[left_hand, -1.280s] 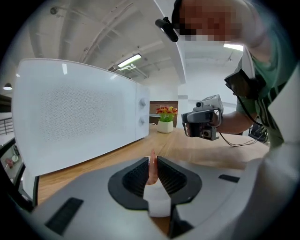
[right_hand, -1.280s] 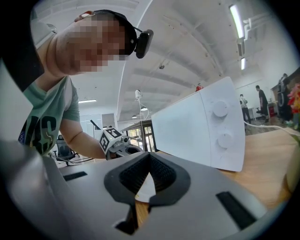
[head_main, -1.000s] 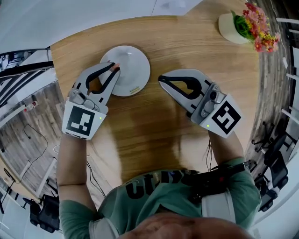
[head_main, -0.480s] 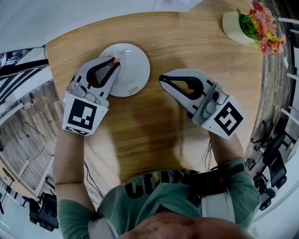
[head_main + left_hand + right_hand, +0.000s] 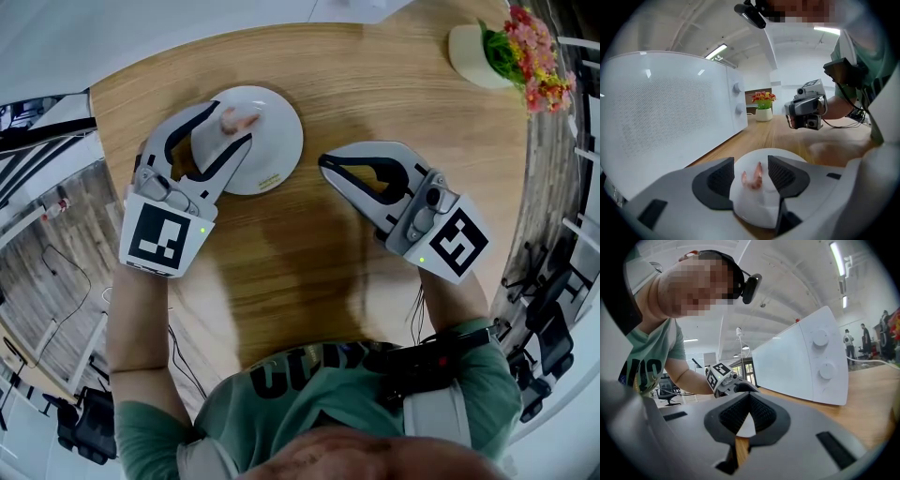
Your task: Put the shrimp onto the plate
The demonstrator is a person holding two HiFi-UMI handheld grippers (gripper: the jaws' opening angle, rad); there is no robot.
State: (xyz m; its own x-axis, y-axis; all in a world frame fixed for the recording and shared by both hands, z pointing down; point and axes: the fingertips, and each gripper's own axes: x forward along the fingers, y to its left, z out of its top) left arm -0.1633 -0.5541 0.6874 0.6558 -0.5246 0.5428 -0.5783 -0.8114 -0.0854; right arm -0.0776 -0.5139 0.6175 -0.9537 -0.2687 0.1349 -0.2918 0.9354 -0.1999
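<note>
Shrimp (image 5: pixel 239 118), curled pink, lies on round white plate (image 5: pixel 281 142) between just-opened left tongs (image 5: pixel 232 123); right tongs (image 5: pixel 323 161) closed.

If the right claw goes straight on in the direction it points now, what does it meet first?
Most likely the rim of the white plate, just ahead of the right claw; depth is unclear.

Nothing legible: lettering on the shirt (image 5: pixel 309 375) is cut off, mark on the plate (image 5: pixel 284 131) too small.
</note>
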